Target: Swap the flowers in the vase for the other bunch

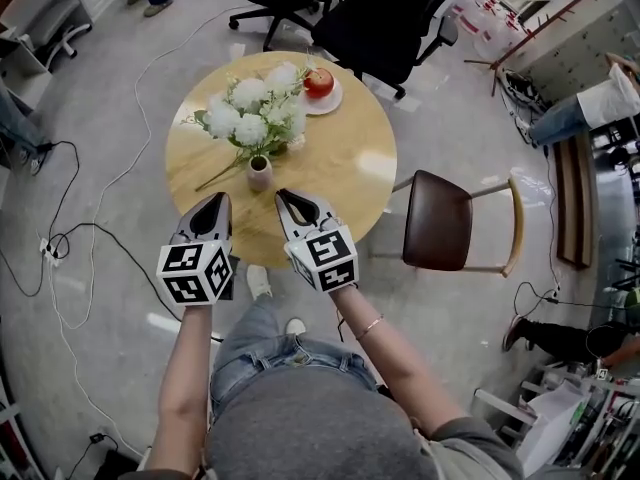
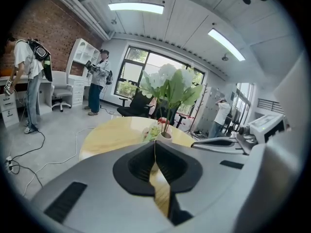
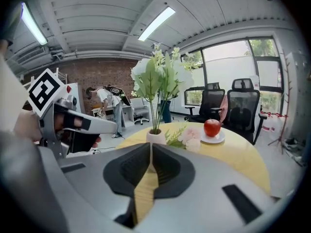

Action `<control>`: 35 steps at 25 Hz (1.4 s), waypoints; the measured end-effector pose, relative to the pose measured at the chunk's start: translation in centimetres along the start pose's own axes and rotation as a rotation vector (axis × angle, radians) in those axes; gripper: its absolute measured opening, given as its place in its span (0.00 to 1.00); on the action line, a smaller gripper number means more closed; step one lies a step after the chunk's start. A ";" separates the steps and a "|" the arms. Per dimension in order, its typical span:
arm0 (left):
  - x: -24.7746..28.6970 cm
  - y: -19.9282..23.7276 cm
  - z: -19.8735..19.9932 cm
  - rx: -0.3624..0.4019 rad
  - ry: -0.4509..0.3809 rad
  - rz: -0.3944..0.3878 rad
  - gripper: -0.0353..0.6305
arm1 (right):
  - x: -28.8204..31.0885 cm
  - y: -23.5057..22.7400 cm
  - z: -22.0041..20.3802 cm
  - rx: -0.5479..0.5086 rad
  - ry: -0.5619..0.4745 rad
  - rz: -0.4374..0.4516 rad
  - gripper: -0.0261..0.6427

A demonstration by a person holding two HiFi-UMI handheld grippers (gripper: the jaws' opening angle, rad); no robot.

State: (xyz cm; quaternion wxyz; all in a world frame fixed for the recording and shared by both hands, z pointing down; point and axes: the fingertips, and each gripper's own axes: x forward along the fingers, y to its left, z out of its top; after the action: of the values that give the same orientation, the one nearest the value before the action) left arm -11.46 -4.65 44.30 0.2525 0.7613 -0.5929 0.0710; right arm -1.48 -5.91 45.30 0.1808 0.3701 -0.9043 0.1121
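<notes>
A small pale vase (image 1: 259, 173) stands near the front of the round wooden table (image 1: 350, 183) and holds white flowers (image 1: 250, 113) on green stems. A second bunch (image 3: 190, 136), pale pink with green leaves, lies on the table beyond the vase, toward the apple plate. My left gripper (image 1: 217, 202) is shut and holds nothing, just short of the table's near edge and left of the vase. My right gripper (image 1: 284, 199) is also shut and holds nothing, just right of the vase. The vase (image 2: 164, 137) shows straight ahead of the left gripper (image 2: 155, 145), and the vase (image 3: 155, 136) lies just beyond the right gripper (image 3: 149, 148).
A red apple (image 1: 319, 82) sits on a white plate at the table's far edge. A brown wooden chair (image 1: 437, 220) stands to the right, and black office chairs (image 1: 385, 18) stand behind the table. Cables trail over the floor on the left. People stand at the room's edges.
</notes>
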 end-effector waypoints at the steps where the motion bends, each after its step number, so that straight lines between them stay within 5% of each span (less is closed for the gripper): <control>1: 0.3 0.3 0.1 -0.001 0.003 -0.003 0.08 | 0.3 -0.1 0.1 -0.003 0.002 0.000 0.06; 6: 1.7 1.8 0.5 -0.001 0.026 -0.021 0.08 | 1.9 -0.3 0.4 -0.004 0.005 -0.002 0.07; 18: 4.6 3.6 1.8 0.006 0.060 -0.086 0.08 | 4.9 -0.1 0.7 -0.014 0.036 -0.002 0.38; 35: 5.7 4.6 2.2 0.016 0.085 -0.146 0.08 | 8.2 -0.1 0.2 -0.124 0.088 -0.011 0.43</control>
State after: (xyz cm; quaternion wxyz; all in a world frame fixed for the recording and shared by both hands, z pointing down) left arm -14.54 -11.43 46.07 0.2761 0.8008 -0.5239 0.0895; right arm -6.87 -11.20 48.49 0.2436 0.3579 -0.8986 0.0713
